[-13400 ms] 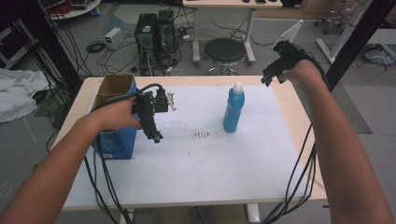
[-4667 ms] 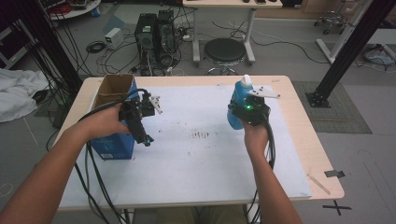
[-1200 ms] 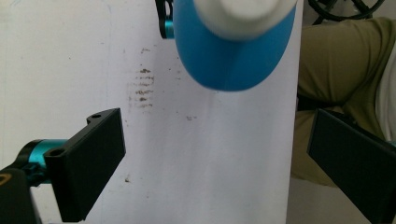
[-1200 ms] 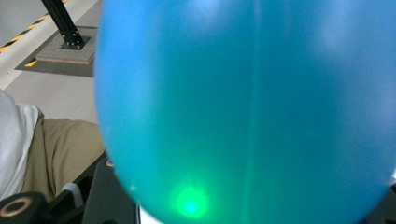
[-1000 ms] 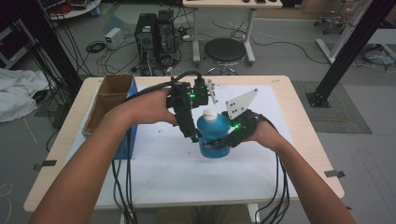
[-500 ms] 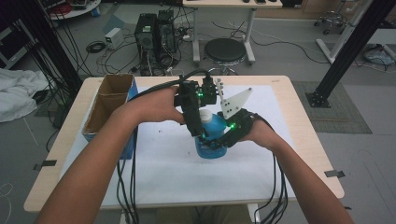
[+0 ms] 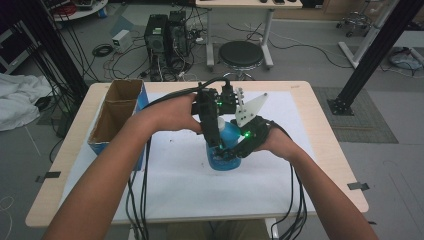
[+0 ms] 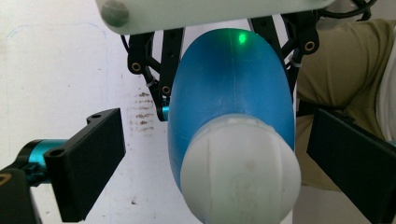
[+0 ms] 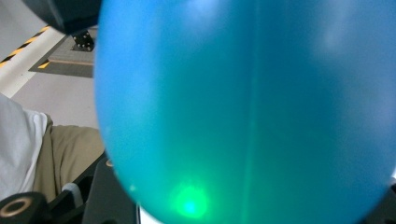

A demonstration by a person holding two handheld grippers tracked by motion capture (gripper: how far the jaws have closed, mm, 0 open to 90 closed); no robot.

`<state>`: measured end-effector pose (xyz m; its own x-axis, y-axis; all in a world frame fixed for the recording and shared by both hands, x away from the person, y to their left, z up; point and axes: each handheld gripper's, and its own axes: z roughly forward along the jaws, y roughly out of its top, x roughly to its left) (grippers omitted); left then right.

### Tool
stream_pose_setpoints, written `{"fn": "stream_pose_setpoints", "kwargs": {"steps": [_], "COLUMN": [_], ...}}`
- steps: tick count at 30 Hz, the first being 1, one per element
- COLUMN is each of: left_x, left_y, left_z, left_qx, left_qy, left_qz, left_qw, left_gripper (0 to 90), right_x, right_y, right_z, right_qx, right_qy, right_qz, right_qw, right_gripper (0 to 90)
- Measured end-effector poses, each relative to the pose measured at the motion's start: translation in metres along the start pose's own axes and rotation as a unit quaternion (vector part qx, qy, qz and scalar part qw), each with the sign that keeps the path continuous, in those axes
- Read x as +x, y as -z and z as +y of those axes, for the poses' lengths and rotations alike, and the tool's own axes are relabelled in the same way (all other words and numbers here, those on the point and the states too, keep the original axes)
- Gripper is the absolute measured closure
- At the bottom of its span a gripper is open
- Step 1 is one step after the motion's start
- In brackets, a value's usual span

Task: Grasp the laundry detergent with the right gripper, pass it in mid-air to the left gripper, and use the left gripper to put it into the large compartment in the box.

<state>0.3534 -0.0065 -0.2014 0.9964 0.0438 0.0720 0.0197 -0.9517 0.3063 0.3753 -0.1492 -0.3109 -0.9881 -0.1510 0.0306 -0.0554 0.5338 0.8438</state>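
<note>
While the blue bottle (image 7: 223, 150) stands upright at the middle of the high view, on the white sheet (image 7: 175, 170) covering the table (image 7: 320, 150), the right gripper (image 7: 235, 150) is clamped on its body from the right of the frame. In the left gripper view the bottle's white cap (image 8: 240, 172) sits low and central between the two black jaws, which stand clear of it on either side; the left gripper (image 7: 215, 142) is thus spread wide and grasps nothing. It reaches down over the bottle's top from the upper left in the high view. The step in hand appears to be the approach to the cap, with the bottle steadied for opening. The next move would call for the left jaws to close squarely on the cap while the right grip holds firm, so that the bottle does not turn or tip. Whether the bottle holds any liquid cannot be told. At the left of the high view, an open cardboard box (image 7: 117, 112) with blue sides stands on the table, its visible interior bare.
</note>
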Motion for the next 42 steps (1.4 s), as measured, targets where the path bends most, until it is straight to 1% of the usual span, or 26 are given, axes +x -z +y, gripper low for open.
{"fn": "stream_pose_setpoints", "kwargs": {"steps": [8,12,16,18,22,28,31,35,38,42], "left_x": [0.0003,-0.0007,-0.0008,-0.0005,-0.0003,-0.0004,-0.0014,-0.0013,-0.0016,-0.0015], "left_y": [-0.0056,-0.0081,-0.0098,-0.0091,-0.009,-0.0099,-0.0095,-0.0093,-0.0095,-0.0099], "left_z": [0.0003,0.0018,0.0024,0.0023,0.0021,0.0025,0.0029,0.0029,0.0027,0.0031], "left_qx": [0.008,0.011,0.014,0.013,0.012,0.014,0.011,0.012,0.014,0.016], "left_qy": [0.001,-0.003,-0.002,-0.008,-0.005,-0.009,-0.015,-0.015,-0.018,-0.018], "left_qz": [-0.001,-0.001,0.002,-0.001,0.0,0.001,-0.004,-0.002,-0.004,-0.002], "left_qw": [1.0,0.9999,0.9999,0.9999,0.9999,0.9999,0.9998,0.9998,0.9997,0.9997], "left_gripper": [4.3,4.3,4.4,10.7,10.8,10.9,16.0,16.1,20.3,20.4], "right_x": [0.0005,0.0007,0.0015,0.0015,0.0012,0.0014,0.0014,0.0016,0.0018,0.0018], "right_y": [0.0008,0.001,0.0014,0.0016,0.0019,0.0013,0.0011,0.0011,0.0011,0.0015], "right_z": [0.0008,0.0013,0.0015,0.0015,0.0012,0.0012,0.0014,0.0014,0.0015,0.0017], "right_qx": [0.001,0.001,0.0,0.001,0.002,0.002,0.001,0.002,0.003,0.001], "right_qy": [-0.002,-0.001,-0.004,-0.003,-0.003,-0.006,-0.007,-0.007,-0.007,-0.008], "right_qz": [-0.001,-0.002,0.0,-0.001,-0.002,-0.001,-0.001,0.0,0.0,-0.001], "right_qw": [1.0,1.0,1.0,1.0,1.0,1.0,1.0,1.0,1.0,1.0], "right_gripper": [44.1,44.1,44.1,44.1,44.1,44.1,44.1,44.1,44.1,44.1]}}
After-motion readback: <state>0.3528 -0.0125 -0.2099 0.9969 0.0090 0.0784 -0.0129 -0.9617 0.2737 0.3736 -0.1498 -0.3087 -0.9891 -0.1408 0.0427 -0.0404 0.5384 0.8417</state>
